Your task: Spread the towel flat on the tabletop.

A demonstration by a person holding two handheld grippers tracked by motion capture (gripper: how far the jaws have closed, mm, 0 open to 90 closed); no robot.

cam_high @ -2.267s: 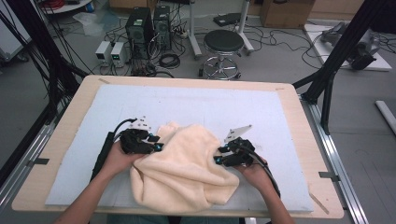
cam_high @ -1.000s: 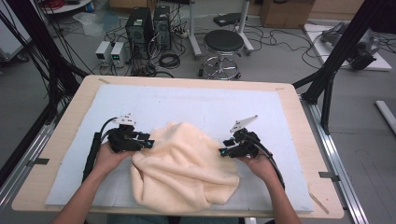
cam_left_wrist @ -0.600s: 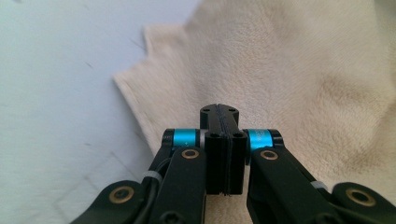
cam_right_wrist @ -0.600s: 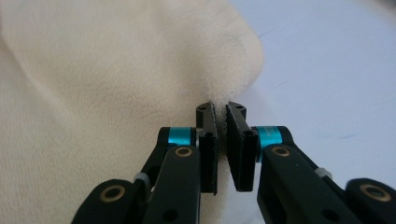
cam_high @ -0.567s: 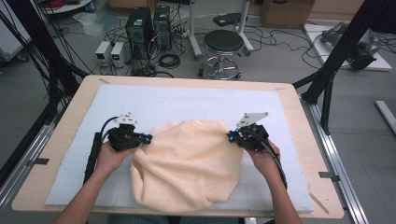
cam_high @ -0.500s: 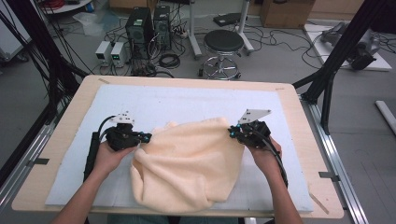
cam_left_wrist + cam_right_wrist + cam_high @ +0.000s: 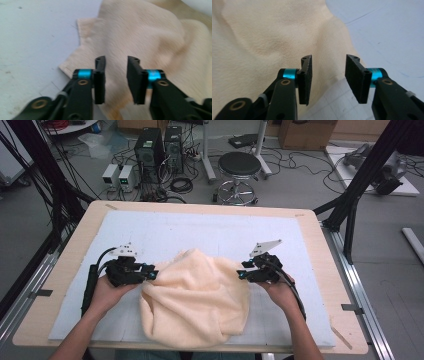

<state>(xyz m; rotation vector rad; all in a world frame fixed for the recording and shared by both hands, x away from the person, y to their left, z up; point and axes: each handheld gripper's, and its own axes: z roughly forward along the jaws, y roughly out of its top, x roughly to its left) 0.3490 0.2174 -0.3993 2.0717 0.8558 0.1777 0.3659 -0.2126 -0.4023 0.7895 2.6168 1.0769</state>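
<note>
Towel (image 7: 197,302) had slumped back on the desk (image 7: 320,245); left tool (image 7: 150,273) and right tool (image 7: 243,272) both let go, jaws apart, probably regripping.

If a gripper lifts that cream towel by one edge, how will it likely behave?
The cream towel lies crumpled in soft folds, so it would probably drape and sag, not hold its shape. Its fuzzy nap suggests good grip. Pushed across the mat, it likely bunches rather than slides.
</note>
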